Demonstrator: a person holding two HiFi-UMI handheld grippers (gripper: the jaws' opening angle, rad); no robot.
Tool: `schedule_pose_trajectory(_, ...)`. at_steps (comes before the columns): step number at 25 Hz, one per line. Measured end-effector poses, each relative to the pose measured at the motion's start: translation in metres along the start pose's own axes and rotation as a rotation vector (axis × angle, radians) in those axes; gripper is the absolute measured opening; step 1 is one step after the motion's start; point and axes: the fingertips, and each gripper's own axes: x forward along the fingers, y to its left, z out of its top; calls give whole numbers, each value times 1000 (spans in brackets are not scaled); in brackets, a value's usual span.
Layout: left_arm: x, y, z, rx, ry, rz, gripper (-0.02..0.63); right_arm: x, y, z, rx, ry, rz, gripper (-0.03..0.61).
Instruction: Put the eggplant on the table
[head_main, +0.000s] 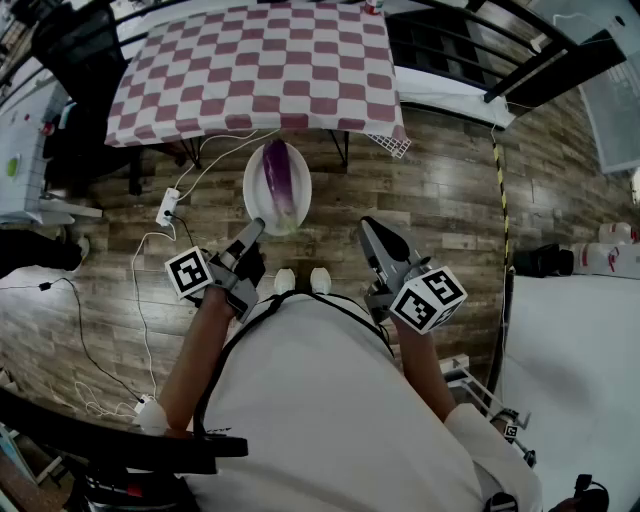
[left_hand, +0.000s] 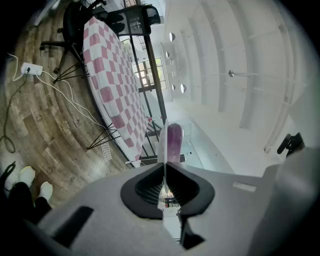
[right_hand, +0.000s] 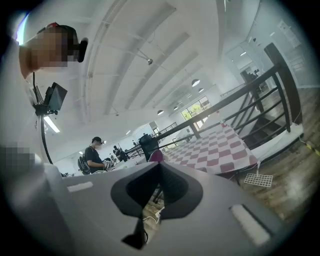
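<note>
A purple eggplant (head_main: 279, 178) lies on a white plate (head_main: 256, 195) that hangs in the air above the wooden floor, in front of the checkered table (head_main: 250, 70). My left gripper (head_main: 252, 232) is shut on the plate's near rim. In the left gripper view the plate (left_hand: 162, 145) shows edge-on between the closed jaws, with the eggplant (left_hand: 173, 142) beyond them. My right gripper (head_main: 368, 228) hovers to the right of the plate, shut and holding nothing. In the right gripper view its jaws (right_hand: 160, 165) meet, and the eggplant's tip (right_hand: 156, 156) peeks just over them.
A power strip (head_main: 167, 206) and white cables lie on the floor at the left. A black railing (head_main: 540, 60) runs behind the table on the right. A white platform (head_main: 575, 350) borders the floor at the right. A person (right_hand: 92, 156) stands in the background.
</note>
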Motion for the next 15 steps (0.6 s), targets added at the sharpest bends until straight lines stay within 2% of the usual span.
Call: schedule_pose_trajectory(15,-12,-1,-10,-2,56,-4,21,-23,17,-8,10,-60,-71,8)
